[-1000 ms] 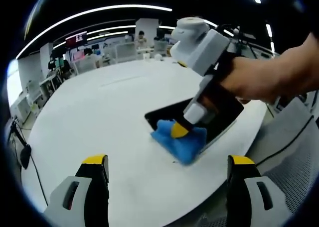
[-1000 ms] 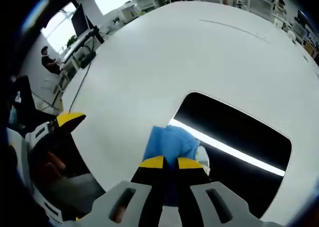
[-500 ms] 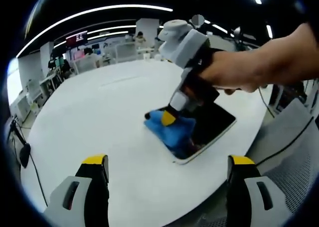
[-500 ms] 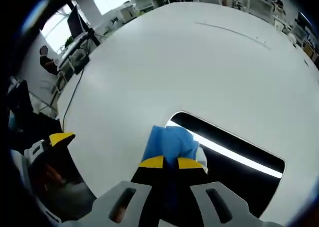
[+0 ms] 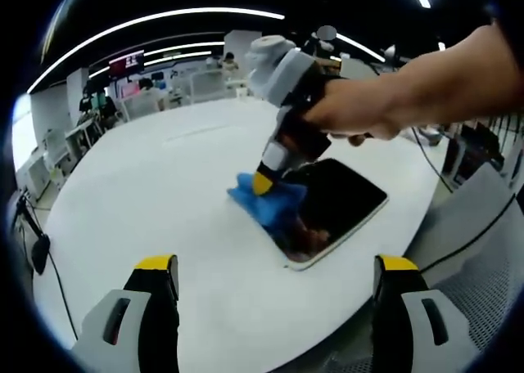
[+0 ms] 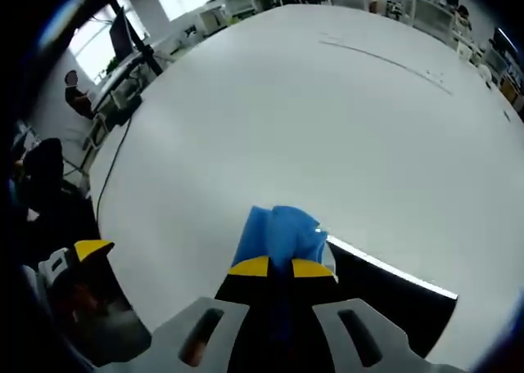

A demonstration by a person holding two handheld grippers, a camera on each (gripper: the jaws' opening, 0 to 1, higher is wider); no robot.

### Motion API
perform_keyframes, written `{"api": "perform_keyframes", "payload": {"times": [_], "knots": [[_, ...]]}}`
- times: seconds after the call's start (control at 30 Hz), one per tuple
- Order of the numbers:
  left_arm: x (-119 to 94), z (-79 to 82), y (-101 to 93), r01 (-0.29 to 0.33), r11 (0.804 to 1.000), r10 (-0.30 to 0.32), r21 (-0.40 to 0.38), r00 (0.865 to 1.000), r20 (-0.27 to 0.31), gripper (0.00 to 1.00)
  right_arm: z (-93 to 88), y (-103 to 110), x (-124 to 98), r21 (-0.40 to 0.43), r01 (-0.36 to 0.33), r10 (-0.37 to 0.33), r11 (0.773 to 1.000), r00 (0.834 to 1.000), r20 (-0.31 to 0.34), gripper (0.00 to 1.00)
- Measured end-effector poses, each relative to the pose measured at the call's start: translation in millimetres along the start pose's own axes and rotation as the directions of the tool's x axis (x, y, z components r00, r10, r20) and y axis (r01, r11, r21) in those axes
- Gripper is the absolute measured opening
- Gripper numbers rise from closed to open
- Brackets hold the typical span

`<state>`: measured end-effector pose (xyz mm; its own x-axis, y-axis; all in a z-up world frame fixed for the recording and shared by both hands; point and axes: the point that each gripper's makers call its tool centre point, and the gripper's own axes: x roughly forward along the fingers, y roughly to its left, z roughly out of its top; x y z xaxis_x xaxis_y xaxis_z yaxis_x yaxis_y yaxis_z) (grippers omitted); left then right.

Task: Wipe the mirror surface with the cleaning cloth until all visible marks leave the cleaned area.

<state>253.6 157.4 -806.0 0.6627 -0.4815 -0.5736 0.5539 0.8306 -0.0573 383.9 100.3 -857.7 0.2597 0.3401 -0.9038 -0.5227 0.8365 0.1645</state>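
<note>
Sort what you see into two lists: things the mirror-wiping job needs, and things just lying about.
Belongs to the job:
mirror
blue cloth
right claw, shut on the cloth

Just about:
white table
left claw, open and idle
background desks

The right hand-held gripper has its jaws closed tight (yellow tips almost together), pointing downward, gripped by a hand. The left hand-held gripper has jaws spread wide.

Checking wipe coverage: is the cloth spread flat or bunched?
Bunched: the blue cloth sits crumpled under the shut right gripper at the mirror's edge.
</note>
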Motion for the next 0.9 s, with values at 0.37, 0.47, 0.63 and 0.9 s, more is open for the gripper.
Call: {"api": "perform_keyframes", "payload": {"times": [0.37, 0.47, 0.63, 0.9], "knots": [[0, 0.0, 1.0, -0.004, 1.000, 0.004, -0.006, 1.000, 0.001, 1.00, 7.3, -2, -2, 0.011, -0.003, 0.003, 1.000, 1.000, 0.003, 0.02], [0, 0.6, 0.5, -0.003, 1.000, 0.003, -0.007, 1.000, 0.004, 1.00, 10.0, -4, 0, 0.013, 0.000, 0.000, 1.000, 1.000, 0.010, 0.01], [0, 1.4, 1.2, -0.005, 1.000, 0.005, -0.007, 1.000, 0.009, 1.00, 14.4, -7, 4, 0.022, 0.002, -0.002, 1.000, 1.000, 0.009, 0.01], [0, 0.8, 1.9, -0.009, 1.000, 0.009, -0.012, 1.000, 0.010, 0.99, 13.3, -7, 3, 0.031, -0.028, 0.029, 0.999, 1.000, -0.005, 0.02]]}}
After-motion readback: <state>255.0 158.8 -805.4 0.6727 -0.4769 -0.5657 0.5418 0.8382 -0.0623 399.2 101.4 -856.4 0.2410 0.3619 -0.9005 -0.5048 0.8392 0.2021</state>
